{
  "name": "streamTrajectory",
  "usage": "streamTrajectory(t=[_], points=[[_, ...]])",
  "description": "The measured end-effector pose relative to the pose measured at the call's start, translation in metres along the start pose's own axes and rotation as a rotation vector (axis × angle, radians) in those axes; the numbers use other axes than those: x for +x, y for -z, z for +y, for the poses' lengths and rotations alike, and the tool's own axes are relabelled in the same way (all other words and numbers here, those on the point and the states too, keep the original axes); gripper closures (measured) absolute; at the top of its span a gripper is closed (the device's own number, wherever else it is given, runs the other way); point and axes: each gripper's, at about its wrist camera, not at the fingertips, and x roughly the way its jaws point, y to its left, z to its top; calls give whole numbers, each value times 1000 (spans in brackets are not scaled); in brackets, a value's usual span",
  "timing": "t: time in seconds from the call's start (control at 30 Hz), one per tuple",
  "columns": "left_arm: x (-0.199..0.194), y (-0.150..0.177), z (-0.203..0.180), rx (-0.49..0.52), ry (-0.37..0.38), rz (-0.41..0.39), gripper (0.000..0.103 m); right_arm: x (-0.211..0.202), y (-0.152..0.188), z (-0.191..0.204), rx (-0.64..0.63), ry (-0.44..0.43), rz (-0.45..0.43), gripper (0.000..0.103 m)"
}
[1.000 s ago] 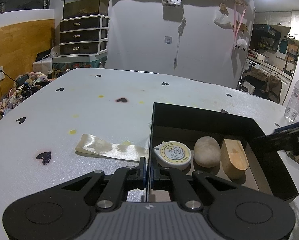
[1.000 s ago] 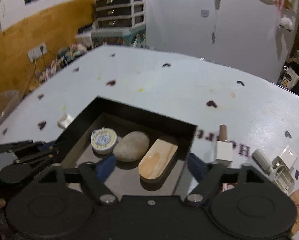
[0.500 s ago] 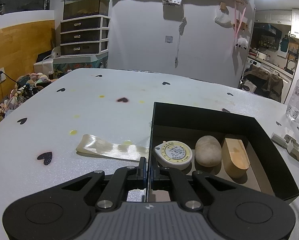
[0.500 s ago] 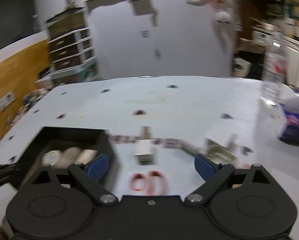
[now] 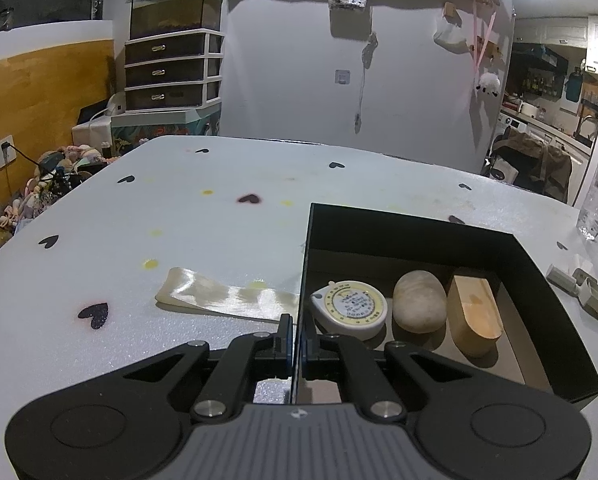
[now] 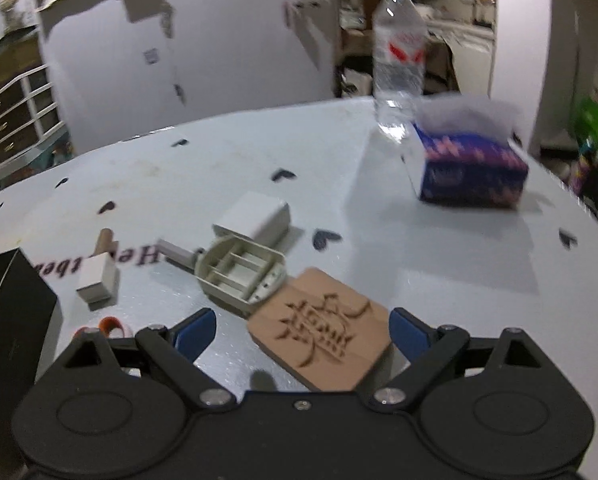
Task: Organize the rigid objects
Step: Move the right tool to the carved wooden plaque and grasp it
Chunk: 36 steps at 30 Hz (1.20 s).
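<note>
Right gripper (image 6: pixel 301 326) swung away; box (image 5: pixel 539 288) (three items).

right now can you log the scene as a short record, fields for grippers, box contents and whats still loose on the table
left gripper: shut on the black box left wall
right gripper: open, empty, over the carved wooden plaque
in box: tape measure, stone, wooden block
loose: plaque, plastic tray, white adapter, small white block
background: water bottle, tissue box

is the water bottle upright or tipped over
Upright. In the right wrist view the water bottle stands on its base on the table, cap end up, behind the tissue box.
</note>
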Motion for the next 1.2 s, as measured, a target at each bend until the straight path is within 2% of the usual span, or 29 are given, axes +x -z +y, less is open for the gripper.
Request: streamTrajectory(t=[0.1, 0.23, 0.47, 0.67, 0.93, 1.2], points=[[0, 0, -1, 7, -3, 1, 100, 6, 0, -3, 37, 4, 11, 9], [0, 0, -2, 9, -2, -2, 100, 13, -1, 6, 25, 28, 7, 9], [0, 0, 0, -6, 7, -4, 100, 12, -4, -1, 85, 122, 6, 10], [0, 1, 2, -13, 13, -8, 100, 13, -1, -14, 184, 37, 58, 11], [0, 2, 2, -17, 15, -9, 100, 27, -7, 2, 100, 36, 32, 10], [0, 2, 2, -20, 17, -9, 100, 21, -1, 2, 31, -13, 37, 11]])
